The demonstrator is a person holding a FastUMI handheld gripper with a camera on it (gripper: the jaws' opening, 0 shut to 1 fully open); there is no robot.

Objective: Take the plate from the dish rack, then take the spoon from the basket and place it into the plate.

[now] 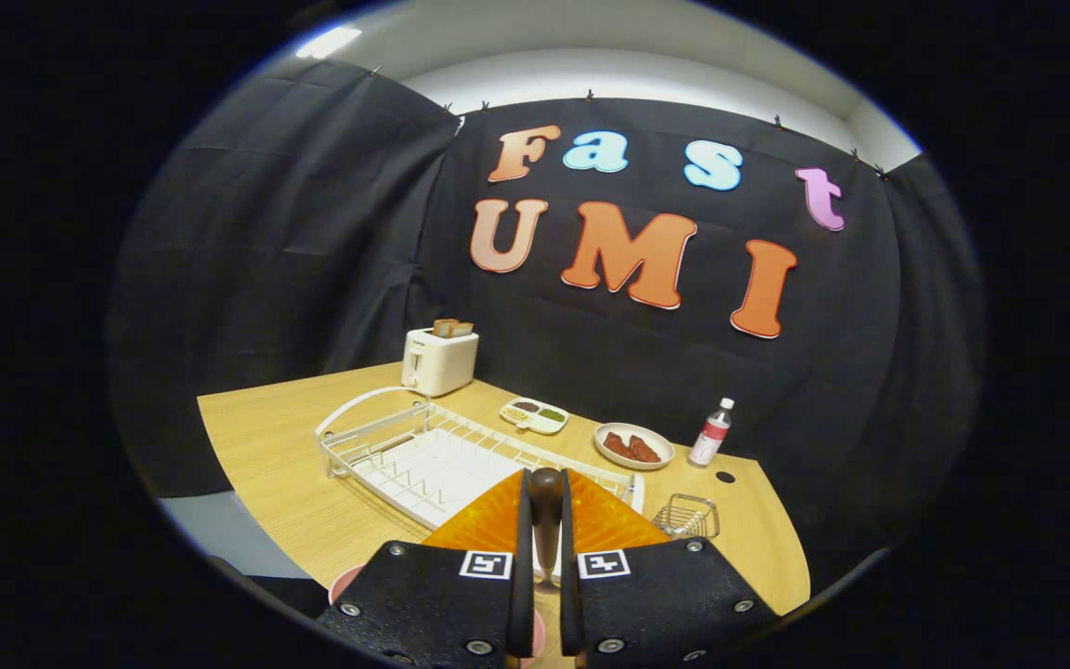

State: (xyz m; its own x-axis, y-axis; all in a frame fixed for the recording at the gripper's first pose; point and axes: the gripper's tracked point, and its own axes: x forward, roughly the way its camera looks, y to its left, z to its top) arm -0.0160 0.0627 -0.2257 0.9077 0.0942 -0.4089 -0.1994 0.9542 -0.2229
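Observation:
My gripper (544,481) is shut on a spoon (546,525) with a dark brown handle, which stands upright between the fingers. Its rounded end pokes out just past the fingertips, and its lower end is hard to make out between the fingers. Directly below the fingers lies an orange ribbed plate (475,525) on the wooden table, showing on both sides of them. A white wire dish rack (424,455) sits just beyond the plate, with nothing in it. A small wire basket (688,516) stands to the right of the plate.
A white toaster (439,360) with bread stands at the table's far corner. Behind the rack are a small divided sauce dish (535,414), a plate of reddish food (633,445) and a bottle (711,433). Something pink (343,582) peeks out beside the left finger.

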